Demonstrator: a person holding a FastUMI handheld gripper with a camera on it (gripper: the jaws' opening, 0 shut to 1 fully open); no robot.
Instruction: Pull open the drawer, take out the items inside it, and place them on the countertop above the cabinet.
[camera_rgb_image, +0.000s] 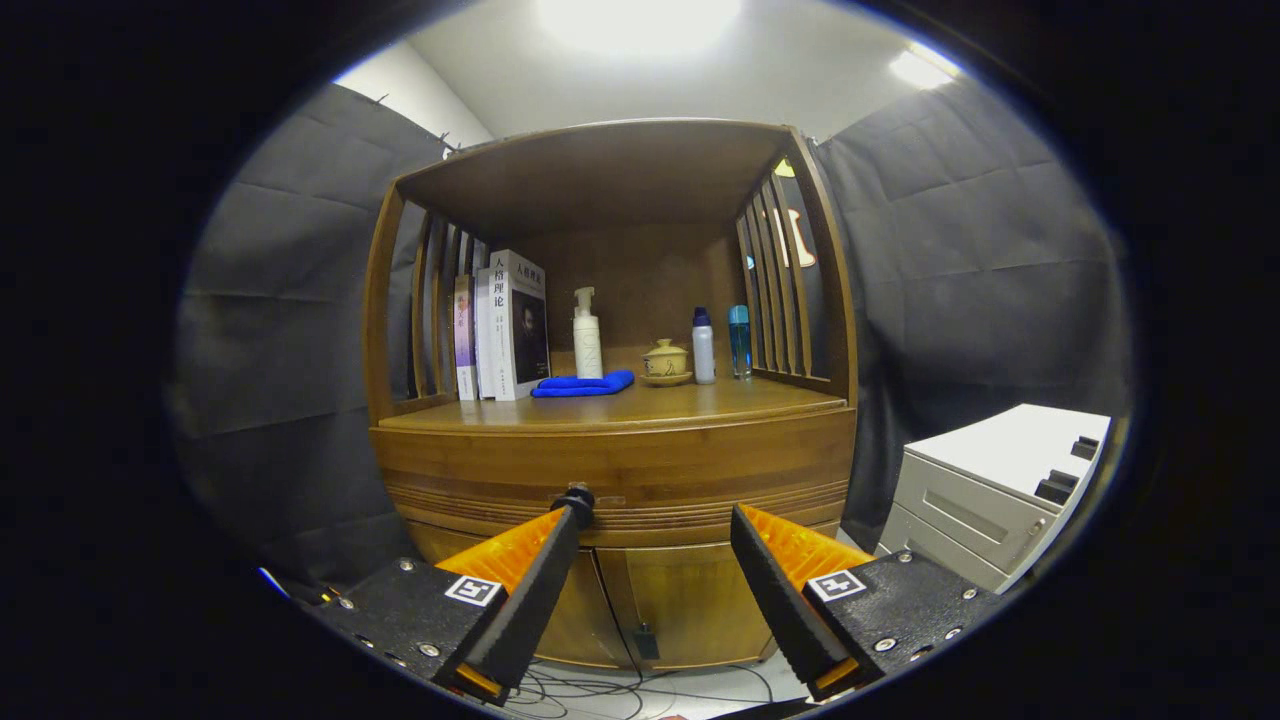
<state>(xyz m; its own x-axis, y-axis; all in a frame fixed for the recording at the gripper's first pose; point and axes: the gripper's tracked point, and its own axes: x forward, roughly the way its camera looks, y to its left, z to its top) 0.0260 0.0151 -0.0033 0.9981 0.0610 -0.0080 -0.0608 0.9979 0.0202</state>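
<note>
A wooden cabinet (612, 470) stands ahead of me, with a closed drawer front (690, 465) below its countertop (650, 405). A small dark knob (575, 496) sits on the drawer front, just at the tip of my left finger. My gripper (655, 518) is open, with nothing between its fingers, and it is held in front of the drawer's lower edge. On the countertop lie a folded blue cloth (583, 384), a white pump bottle (587, 338), a lidded ceramic cup on a saucer (666, 362), a white bottle with a blue cap (703, 347) and a blue bottle (739, 341).
Books (508, 325) stand upright at the countertop's left, against the slatted side. Two cabinet doors (640, 605) lie below the drawer. A white drawer unit (990, 490) stands to the right. Cables (600, 690) trail on the floor under the cabinet. Dark cloth walls surround the booth.
</note>
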